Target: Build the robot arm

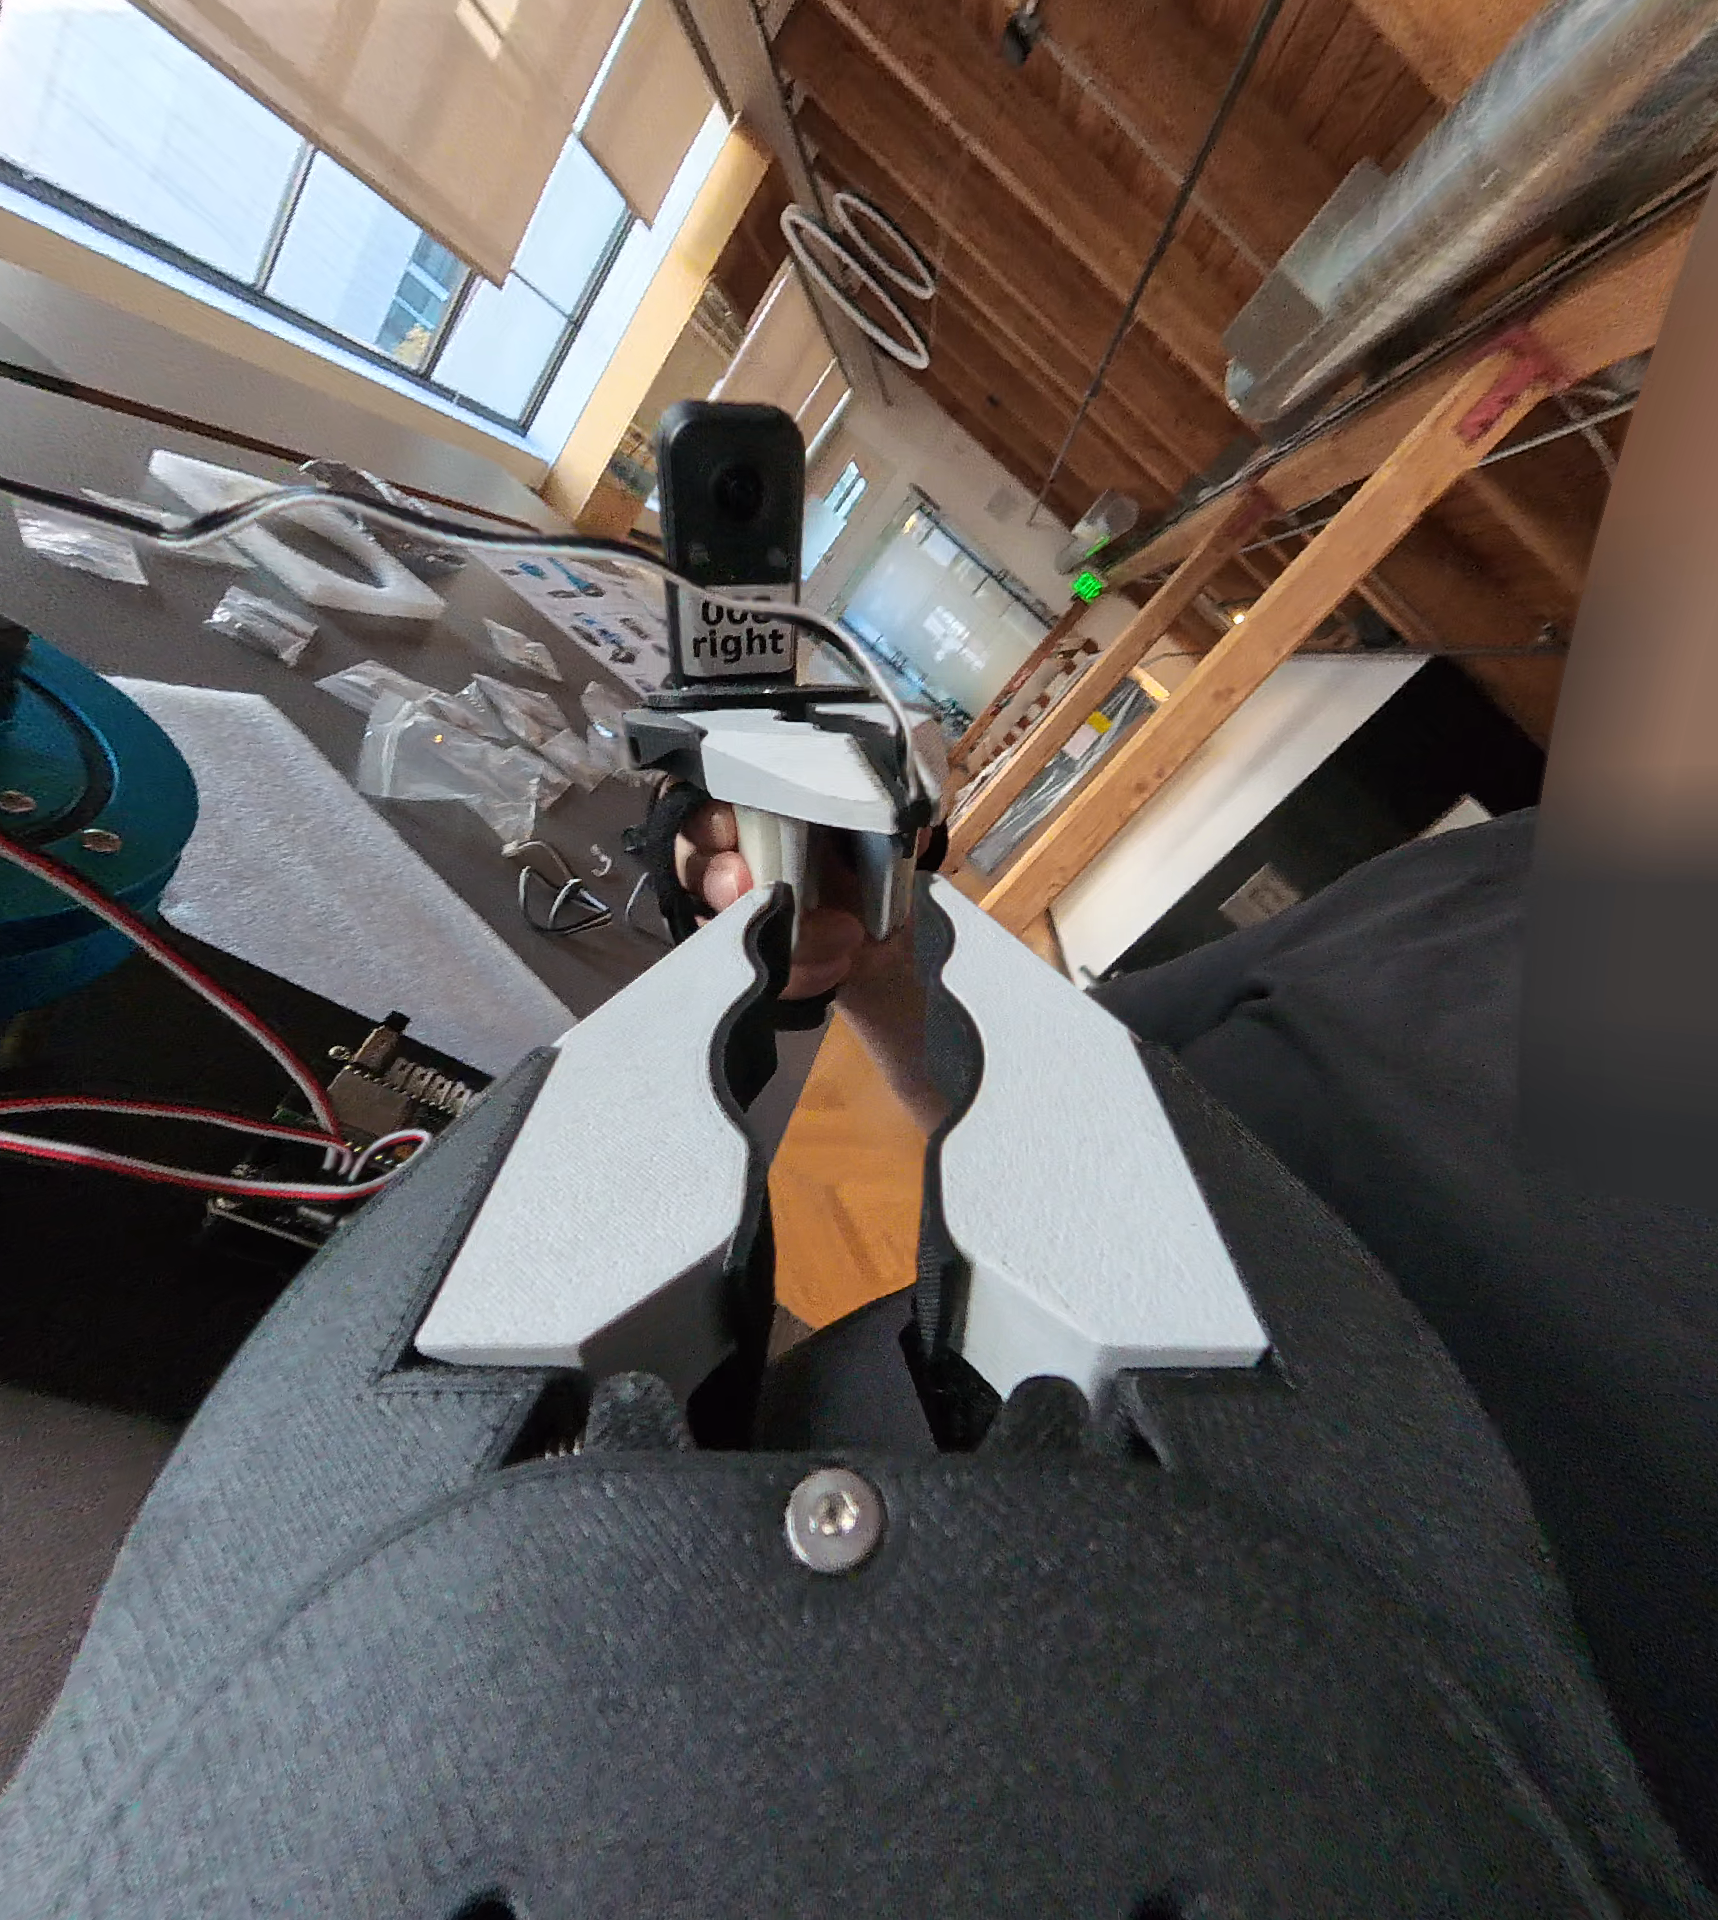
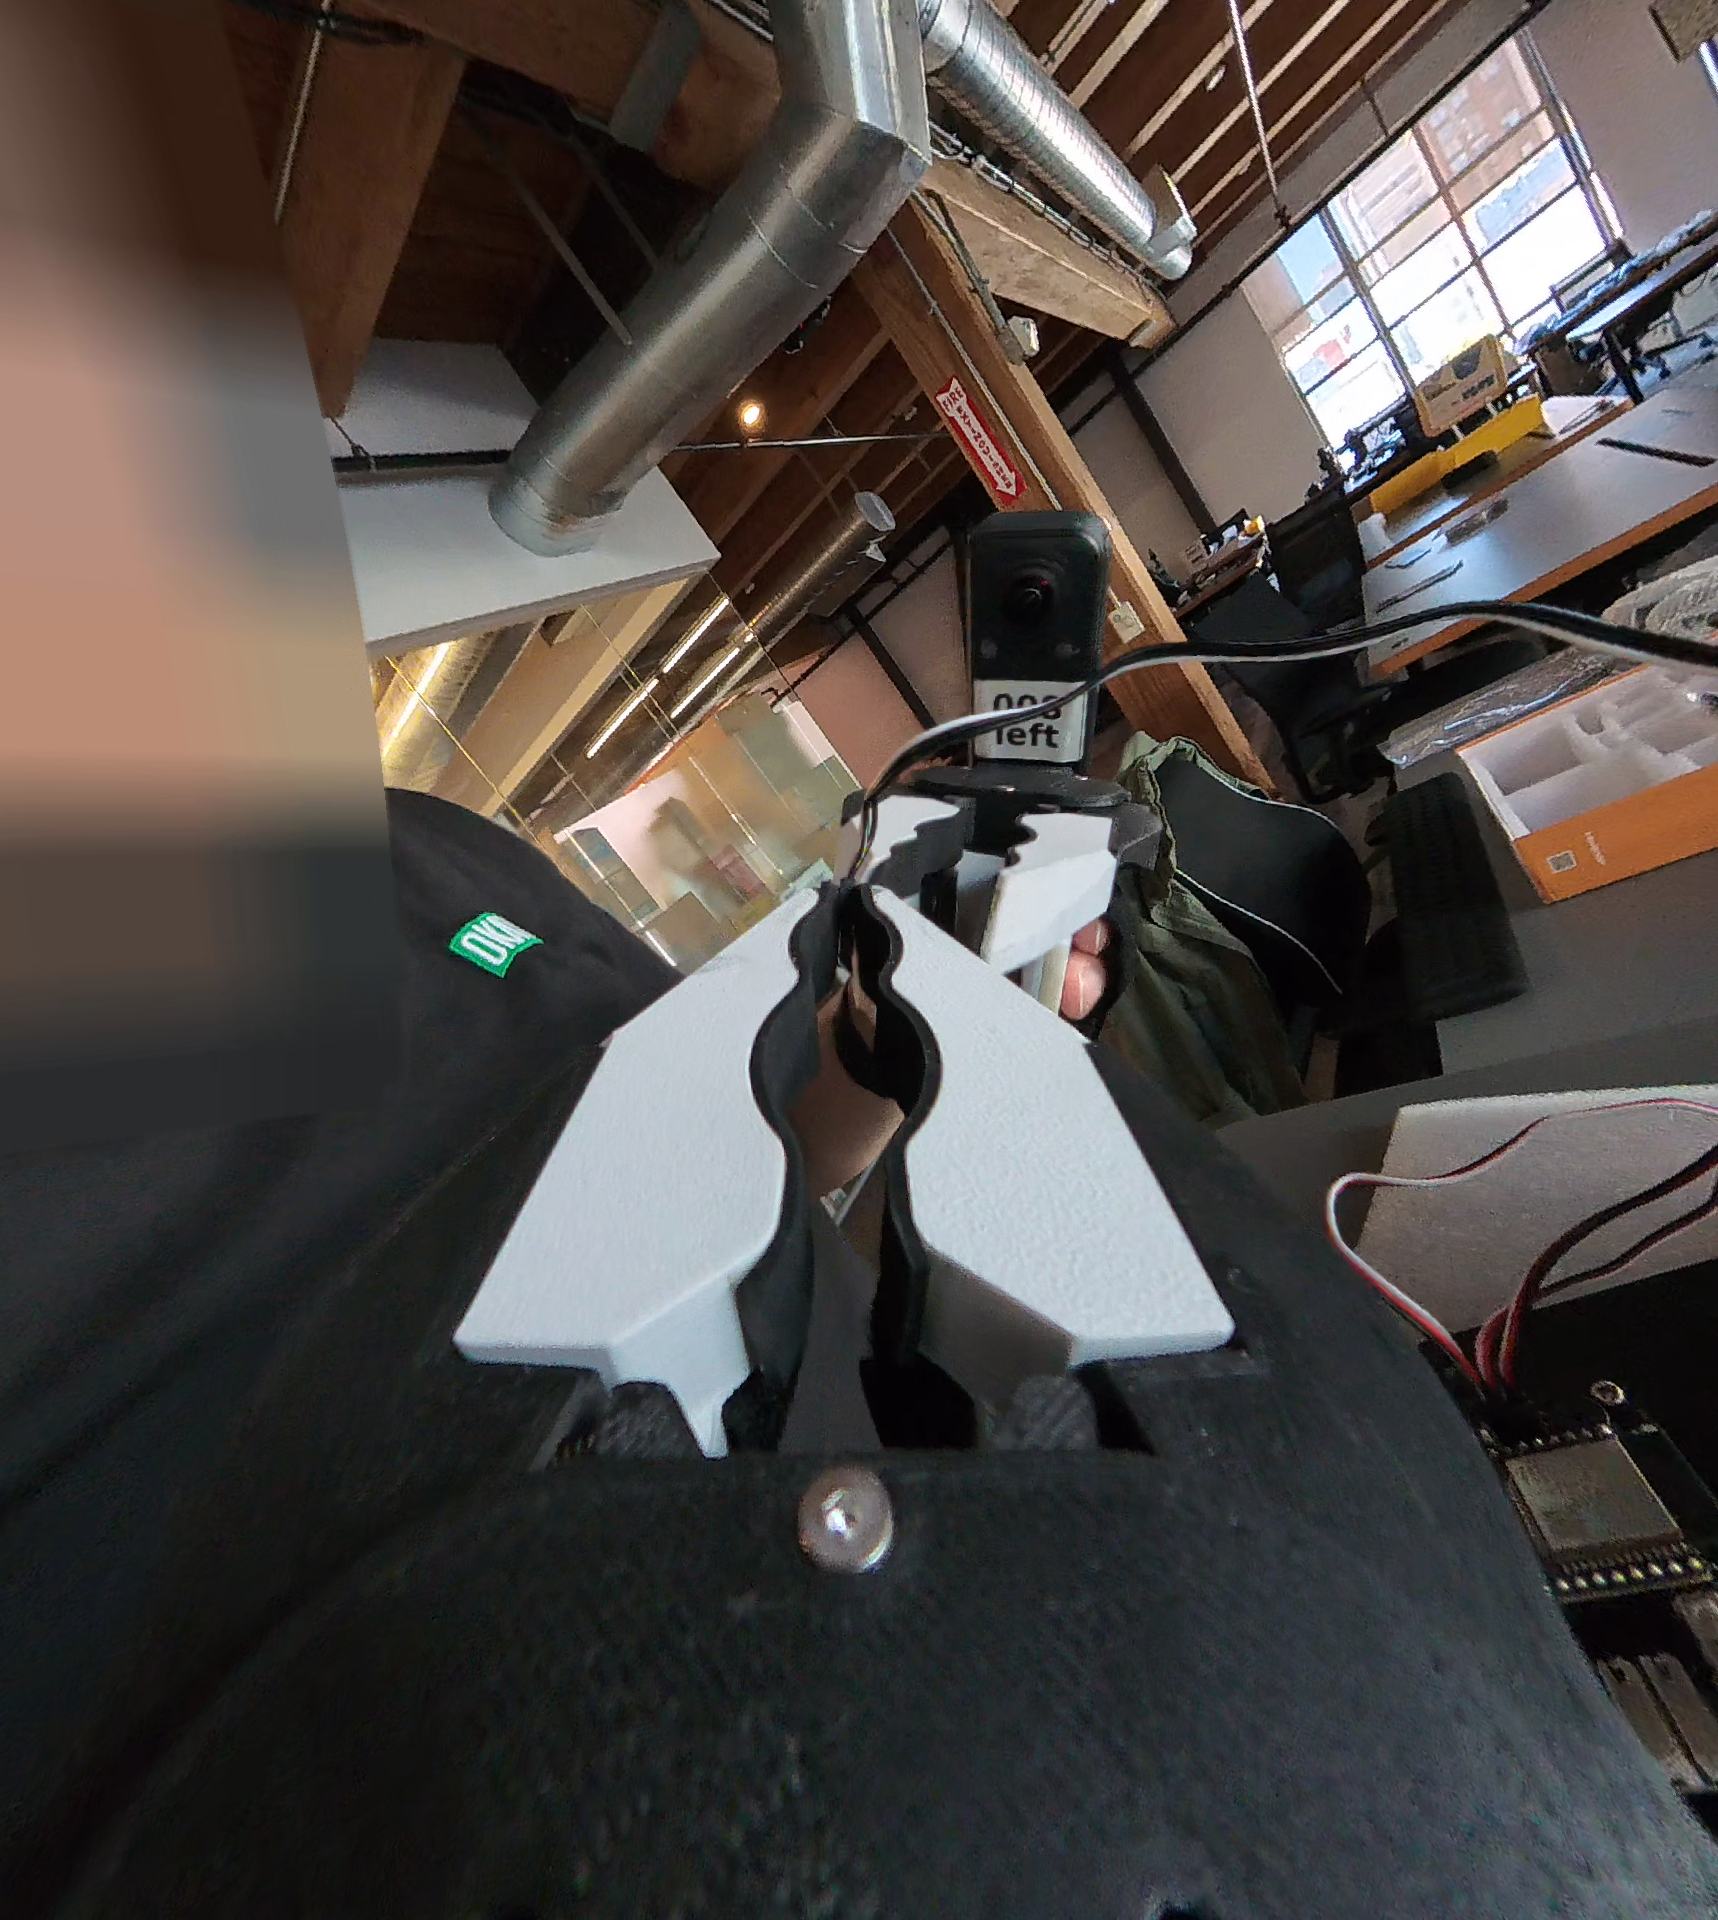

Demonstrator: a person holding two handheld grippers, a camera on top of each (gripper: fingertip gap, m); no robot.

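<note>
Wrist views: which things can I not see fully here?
Cable: far end cut off by right edge, right view.
Blue disc: cut off by left edge, left view.
Board: partly behind right gripper, right view.
Bags: contents too small, left view.

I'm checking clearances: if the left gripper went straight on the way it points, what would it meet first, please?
Most likely the right gripper, which faces the left gripper head on; depth is hard to judge.

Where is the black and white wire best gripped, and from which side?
Likely on the free span of the wire above the table, approached crossways from the near side. It is thin, hangs clear of the table and runs nearly level there.
</note>
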